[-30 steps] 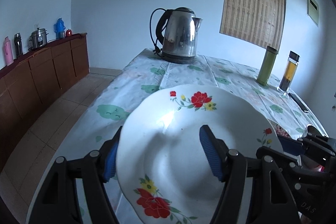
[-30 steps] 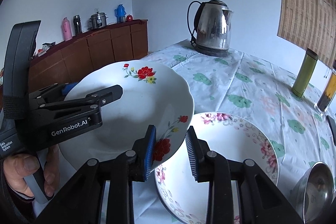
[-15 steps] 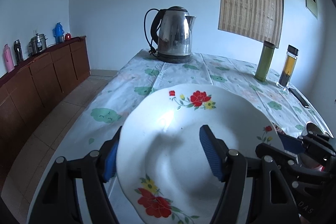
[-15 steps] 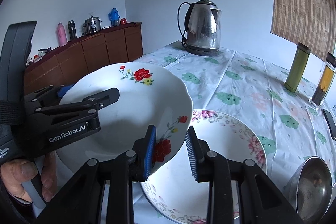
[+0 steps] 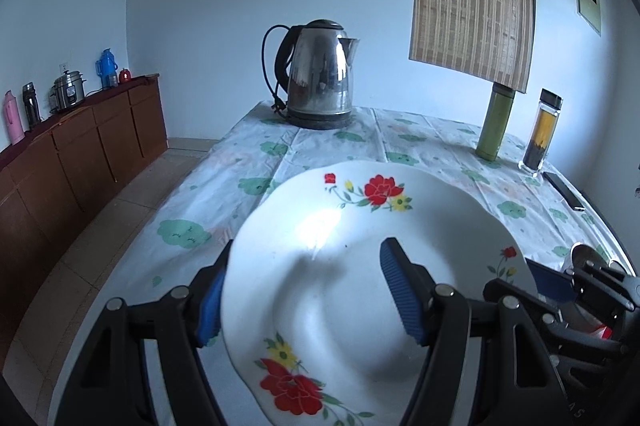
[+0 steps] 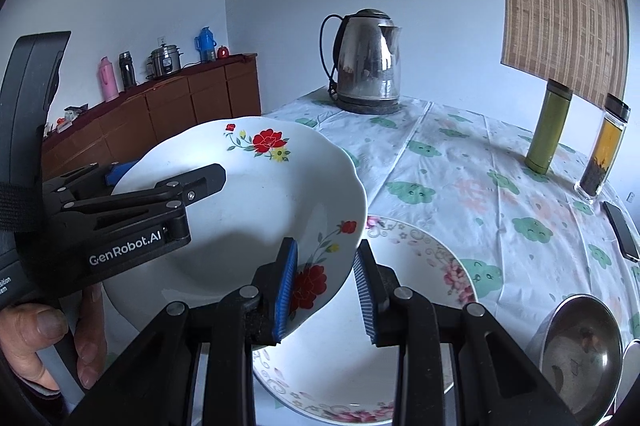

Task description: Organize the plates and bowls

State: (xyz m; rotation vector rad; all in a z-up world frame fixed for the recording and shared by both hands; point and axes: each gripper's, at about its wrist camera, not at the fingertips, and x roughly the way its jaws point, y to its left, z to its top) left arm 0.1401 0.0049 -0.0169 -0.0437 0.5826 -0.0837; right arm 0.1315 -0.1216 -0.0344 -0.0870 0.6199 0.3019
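Note:
A white deep plate with red flowers [image 5: 360, 266] is held in the air above the table. My left gripper [image 5: 304, 298] is shut on its near left rim, one blue pad under and one inside. My right gripper [image 6: 326, 290] is shut on its right rim [image 6: 316, 266]. The plate also fills the left of the right wrist view [image 6: 248, 194], with the left gripper [image 6: 120, 222] and the hand that holds it. A larger plate with pink flowers [image 6: 420, 266] lies on the table under my right gripper.
A steel kettle [image 5: 318, 74] stands at the table's far end. A green flask [image 5: 496, 124], a glass tea bottle [image 5: 542, 134] and a phone [image 5: 564, 190] are at the right. Steel bowls [image 6: 580, 338] sit at near right. A wooden sideboard [image 5: 80, 146] runs along the left.
Both grippers have lifted the red-flower plate higher above the table. The grip on it is the same.

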